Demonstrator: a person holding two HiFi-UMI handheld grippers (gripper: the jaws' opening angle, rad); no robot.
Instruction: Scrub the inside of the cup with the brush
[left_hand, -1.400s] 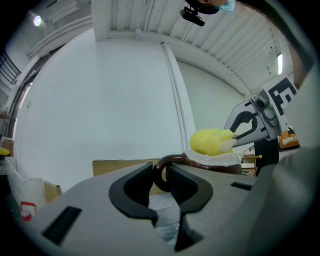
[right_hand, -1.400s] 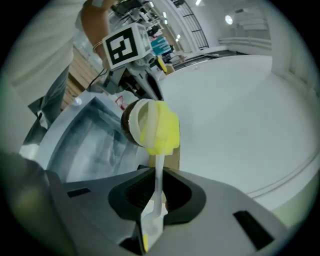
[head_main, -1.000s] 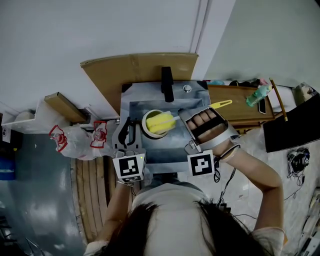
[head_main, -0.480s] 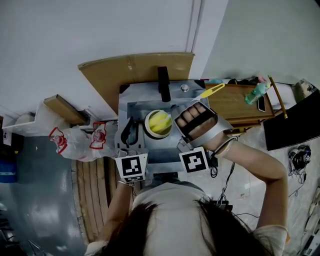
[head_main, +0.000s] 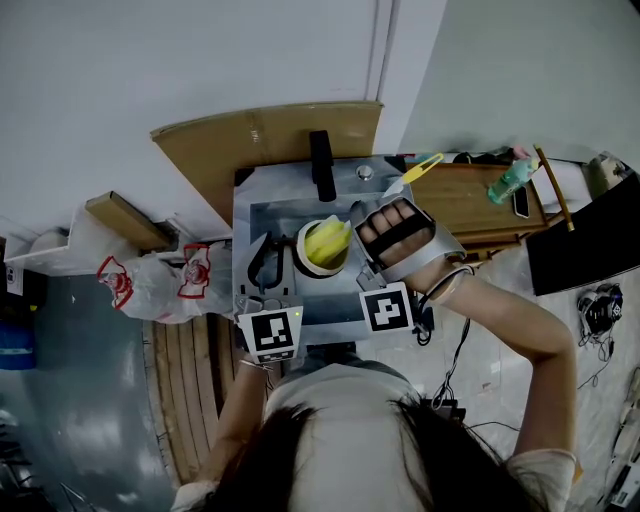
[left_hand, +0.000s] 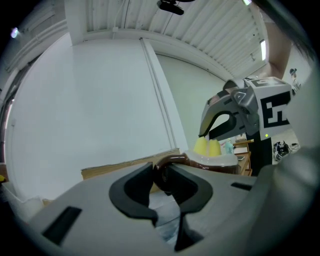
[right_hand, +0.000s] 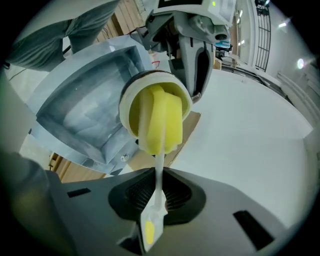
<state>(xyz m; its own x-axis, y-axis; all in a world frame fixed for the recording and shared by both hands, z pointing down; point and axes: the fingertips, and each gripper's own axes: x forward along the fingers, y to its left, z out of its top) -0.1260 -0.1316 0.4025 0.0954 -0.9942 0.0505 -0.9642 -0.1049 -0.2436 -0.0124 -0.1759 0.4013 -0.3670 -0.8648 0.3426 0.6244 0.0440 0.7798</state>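
left claw (left_hand: 161, 184) clamped on cup (right_hand: 124, 102) handle, cup sticking out right ahead of it, over sink (right_hand: 80, 107). right claw (right_hand: 156, 195) pinching brush (right_hand: 159, 122) stem, yellow sponge head straight ahead, stuffed inside cup.

Grey metal sink (head_main: 272, 214) with a black faucet (head_main: 320, 166); beside it, a wooden table (head_main: 462, 203) with a green bottle (head_main: 507, 181).

The brush (right_hand: 159, 120) is partly hidden inside the cup (right_hand: 126, 97).

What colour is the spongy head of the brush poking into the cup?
Yellow sponge head; the right gripper view shows it best.
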